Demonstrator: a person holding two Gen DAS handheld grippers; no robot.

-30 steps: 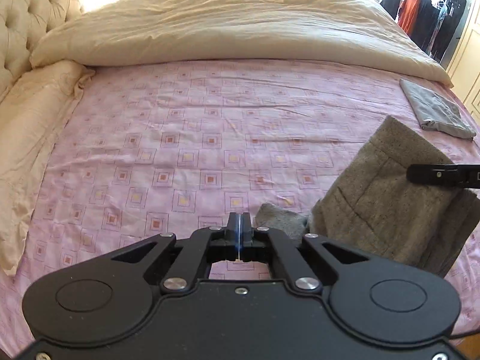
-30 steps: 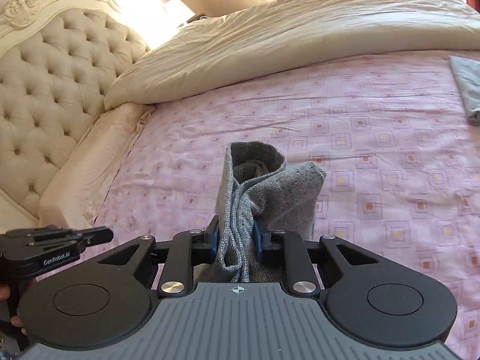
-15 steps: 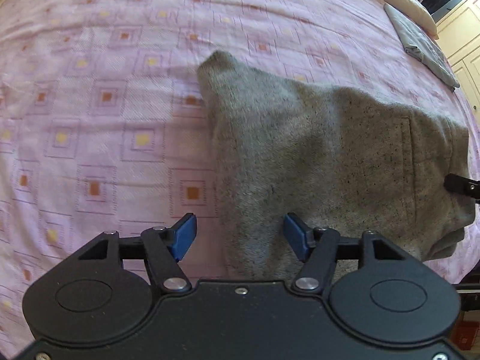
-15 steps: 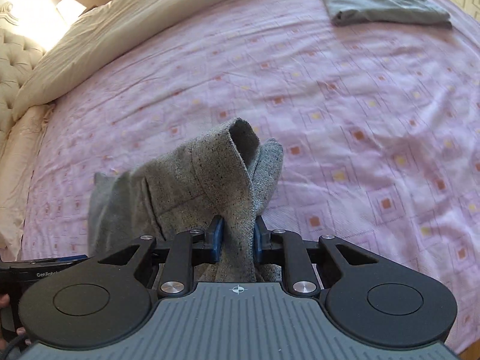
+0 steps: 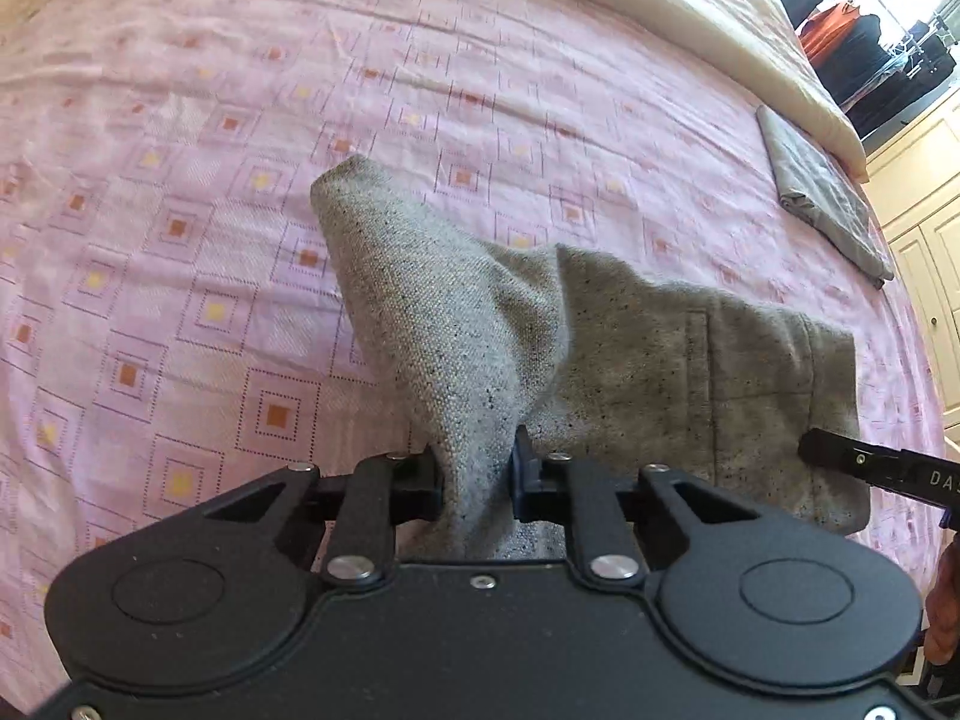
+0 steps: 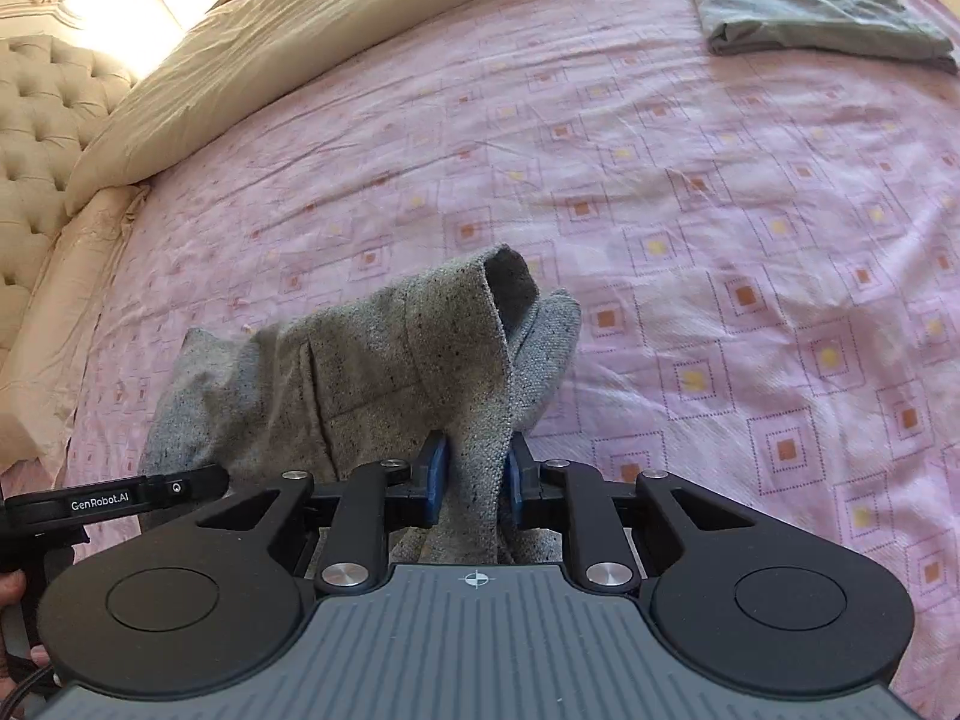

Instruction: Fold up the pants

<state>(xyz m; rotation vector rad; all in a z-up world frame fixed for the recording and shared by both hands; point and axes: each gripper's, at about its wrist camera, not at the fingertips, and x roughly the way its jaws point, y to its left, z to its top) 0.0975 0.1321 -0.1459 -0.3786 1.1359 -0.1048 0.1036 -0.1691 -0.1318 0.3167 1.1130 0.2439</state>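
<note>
**Between both sets of jaws: grey pants stretched over the pink sheet**

Nearest the left wrist camera, the left gripper [image 5: 477,471] is clamped on a bunched edge of the grey speckled pants [image 5: 630,348], the cloth rising in a peak from between its fingers. Nearest the right wrist camera, the right gripper [image 6: 474,477] is likewise closed on the pants [image 6: 372,360], pinching a thick hemmed band that curls open just ahead of its blue pads [image 6: 433,474].

The garment hangs between the two grips, its long axis running side to side from one gripper to the other, low over the patterned pink bedsheet [image 5: 240,240]. A pocket seam shows on the half toward the right gripper. Each hand is at its own end, so neither is nearer; my judgement is that the coming move depends on keeping that span taut and level while laying it down or doubling it.

Farther off lie a folded grey garment [image 6: 810,6] and, beyond it, the cream duvet [image 6: 312,36] and tufted headboard [image 6: 42,120].

Half a second ago the left jaws stood wide apart around the cloth; now they have closed on it. The right grip is unchanged.
</note>
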